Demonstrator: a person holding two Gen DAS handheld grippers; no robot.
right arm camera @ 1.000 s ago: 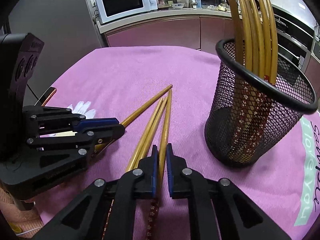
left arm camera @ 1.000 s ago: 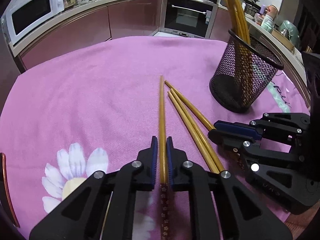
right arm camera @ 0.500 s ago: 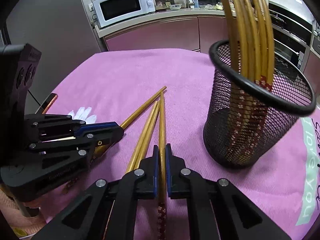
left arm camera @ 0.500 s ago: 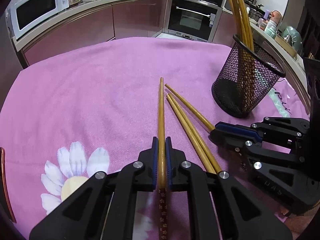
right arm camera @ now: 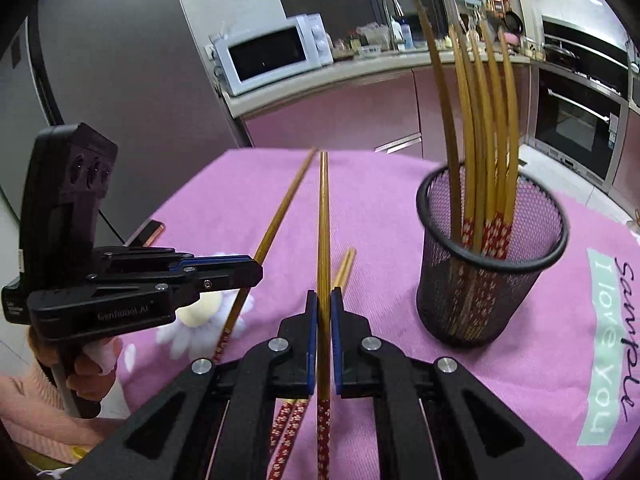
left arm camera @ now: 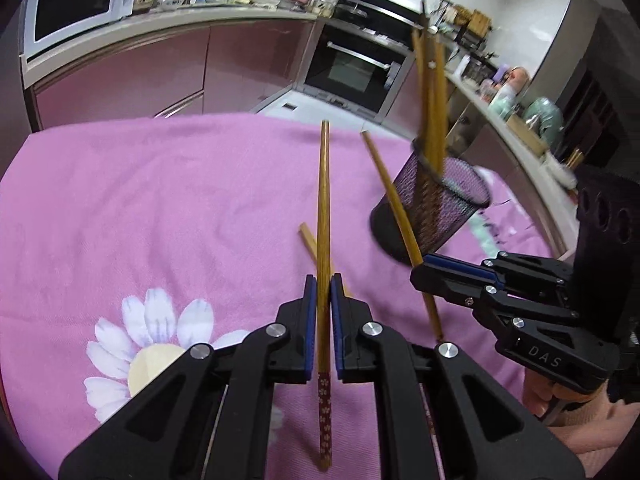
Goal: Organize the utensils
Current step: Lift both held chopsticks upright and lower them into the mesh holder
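Note:
My left gripper [left arm camera: 323,280] is shut on a wooden chopstick [left arm camera: 323,200] that is lifted off the pink cloth [left arm camera: 160,208], tip pointing away. To its right, my right gripper [left arm camera: 424,270] is shut on a second chopstick [left arm camera: 390,196], also in the air. In the right wrist view the right gripper [right arm camera: 324,294] clamps its chopstick [right arm camera: 323,220], and the left gripper [right arm camera: 256,270] holds the other chopstick [right arm camera: 284,208]. Two more chopsticks [right arm camera: 344,264] lie on the cloth below. A black mesh cup [right arm camera: 480,292] with several chopsticks upright stands to the right.
A flower print [left arm camera: 152,344] and a mint label with writing [right arm camera: 608,340] mark the cloth. A phone [right arm camera: 150,232] lies at the table's left edge. Behind are a microwave [right arm camera: 272,54], pink cabinets and an oven [left arm camera: 352,70]. A person's hand in a pink sleeve [right arm camera: 48,392] grips the left tool.
Both grippers closed fully on their chopsticks and rose, lifting one chopstick each off the cloth. Two chopsticks stayed lying on the cloth. The mesh cup now looks lower and farther.

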